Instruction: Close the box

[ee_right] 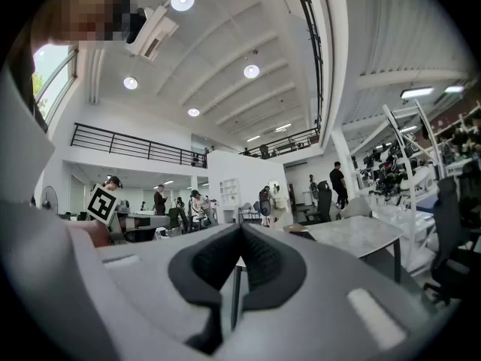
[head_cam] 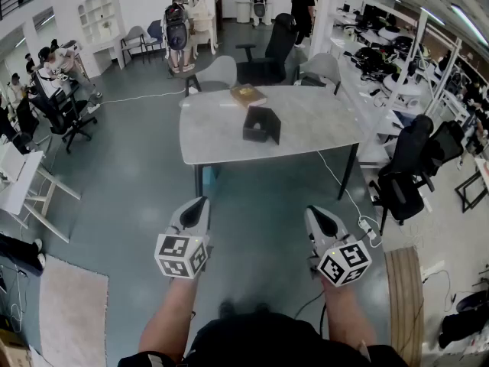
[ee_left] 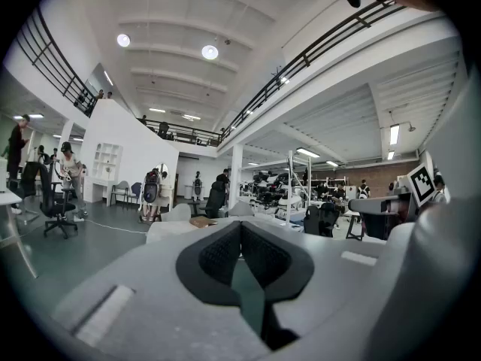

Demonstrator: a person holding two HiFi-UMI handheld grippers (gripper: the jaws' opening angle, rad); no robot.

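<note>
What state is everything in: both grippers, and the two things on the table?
Left gripper: shut, empty, short of the table.
Right gripper: shut, empty, short of the table.
Small black box: looks open, flap raised, on the pale grey rectangular table.
Flat brown box: lying flat, untouched.

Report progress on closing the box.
Done: nothing; the black box on the table looks open. In hand: nothing; the left gripper and right gripper are shut, empty, short of the table. Left: approach and close it.
</note>
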